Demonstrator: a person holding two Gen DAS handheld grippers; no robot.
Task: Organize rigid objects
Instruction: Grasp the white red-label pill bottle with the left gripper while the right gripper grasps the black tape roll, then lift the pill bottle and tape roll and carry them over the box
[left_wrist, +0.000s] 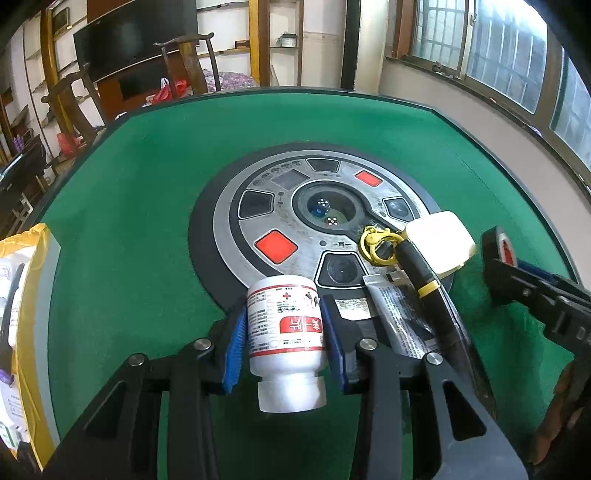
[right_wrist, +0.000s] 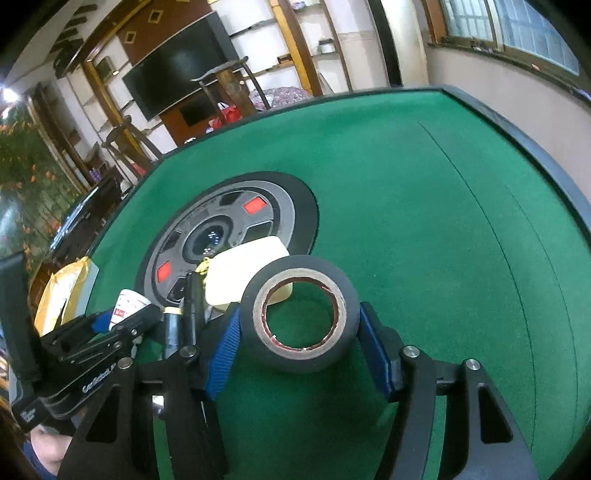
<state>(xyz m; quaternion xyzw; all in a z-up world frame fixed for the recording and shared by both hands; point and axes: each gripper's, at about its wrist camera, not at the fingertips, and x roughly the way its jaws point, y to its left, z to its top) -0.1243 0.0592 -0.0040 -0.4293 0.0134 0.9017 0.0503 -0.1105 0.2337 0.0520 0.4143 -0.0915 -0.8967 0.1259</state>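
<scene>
2 grippers: left gripper (left_wrist: 284, 332) clamps red-labelled white bottle (left_wrist: 286, 339); "GoRobot" lettering.

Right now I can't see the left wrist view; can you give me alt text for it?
The left hand-held gripper clamps a white pill bottle, cap toward the camera, above a green felt table. Beside it lie a black pen, a yellow clasp, a silver sachet and a cream case.

1. Table (left_wrist: 147, 206), green felt top with a dark raised rim.
2. Round control panel (left_wrist: 258, 206) at the table's middle, with red diamond buttons and two dice (left_wrist: 327, 214) under a central dome.
3. Television (left_wrist: 136, 40) on the far wall.
4. Wooden chairs (left_wrist: 192, 62) beyond the table.
5. Barred windows (left_wrist: 506, 48) at right.
</scene>
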